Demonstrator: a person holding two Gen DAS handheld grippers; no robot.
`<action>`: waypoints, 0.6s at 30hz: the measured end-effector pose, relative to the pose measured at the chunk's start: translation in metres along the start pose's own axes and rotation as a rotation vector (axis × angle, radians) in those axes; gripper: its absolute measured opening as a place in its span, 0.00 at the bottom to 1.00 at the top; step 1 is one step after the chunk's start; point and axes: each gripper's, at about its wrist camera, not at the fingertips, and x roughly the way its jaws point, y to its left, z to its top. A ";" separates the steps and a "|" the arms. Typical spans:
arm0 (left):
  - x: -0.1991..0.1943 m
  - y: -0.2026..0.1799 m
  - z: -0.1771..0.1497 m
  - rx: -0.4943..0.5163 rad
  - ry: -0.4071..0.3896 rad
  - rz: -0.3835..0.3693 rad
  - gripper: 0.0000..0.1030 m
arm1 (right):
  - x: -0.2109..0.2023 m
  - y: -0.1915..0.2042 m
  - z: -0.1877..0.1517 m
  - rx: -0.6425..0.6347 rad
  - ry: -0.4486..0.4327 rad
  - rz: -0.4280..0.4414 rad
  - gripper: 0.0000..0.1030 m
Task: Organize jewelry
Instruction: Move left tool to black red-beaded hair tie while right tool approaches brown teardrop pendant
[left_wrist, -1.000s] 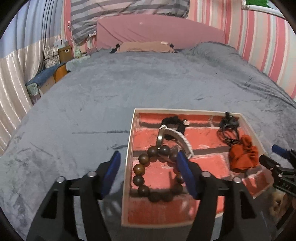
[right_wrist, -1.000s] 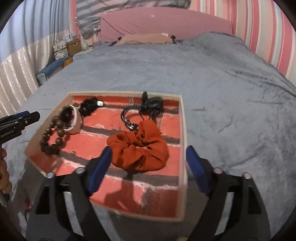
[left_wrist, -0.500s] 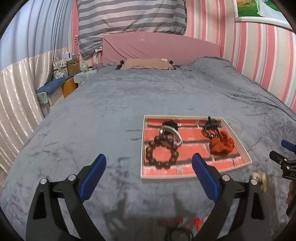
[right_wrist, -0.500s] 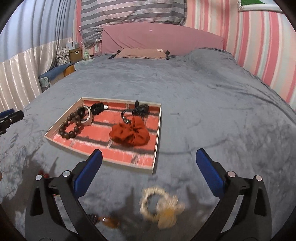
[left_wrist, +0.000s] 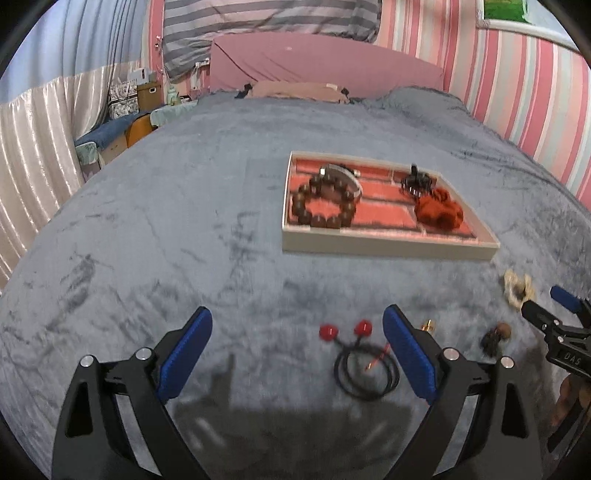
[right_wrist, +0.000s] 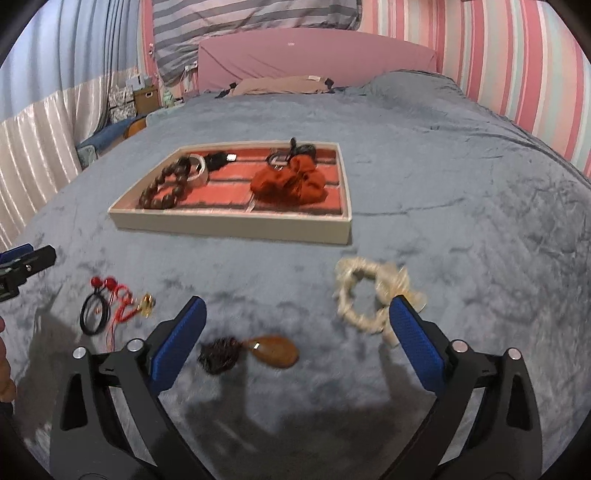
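A cream tray (left_wrist: 388, 249) (right_wrist: 229, 225) with a red brick-pattern floor lies on the grey bedspread. In it are a brown bead bracelet (left_wrist: 323, 206) (right_wrist: 162, 192), a white bangle (right_wrist: 199, 171) and an orange scrunchie (left_wrist: 437, 210) (right_wrist: 290, 182). Loose on the bed lie a black hair tie with red balls (left_wrist: 365, 373) (right_wrist: 94, 312), an amber pendant with a dark tassel (right_wrist: 275, 350) and a cream scrunchie (right_wrist: 369, 295). My left gripper (left_wrist: 295, 317) is open over the hair tie. My right gripper (right_wrist: 297, 306) hovers above the pendant, its jaws closing slightly and gripping nothing.
A small gold trinket (right_wrist: 146, 304) with red cord lies beside the hair tie. A pink headboard (left_wrist: 325, 66) and a pillow (right_wrist: 280, 85) are at the far end. Boxes (left_wrist: 147, 94) and pale curtains (left_wrist: 33, 147) stand left of the bed. A hand (right_wrist: 5, 369) shows at the left edge.
Both grippers have pulled back from the tray toward the near side of the bed. The tray now lies farther off and the loose pieces have come into view. The left jaws have widened.
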 end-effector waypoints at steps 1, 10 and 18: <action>0.002 -0.001 -0.005 0.004 0.004 0.003 0.89 | 0.001 0.005 -0.005 -0.006 0.006 0.005 0.89; 0.016 -0.004 -0.026 0.006 0.044 0.003 0.89 | 0.010 0.027 -0.034 -0.031 0.070 0.003 0.76; 0.031 -0.012 -0.035 0.039 0.087 -0.013 0.89 | 0.019 0.024 -0.031 -0.031 0.079 -0.028 0.81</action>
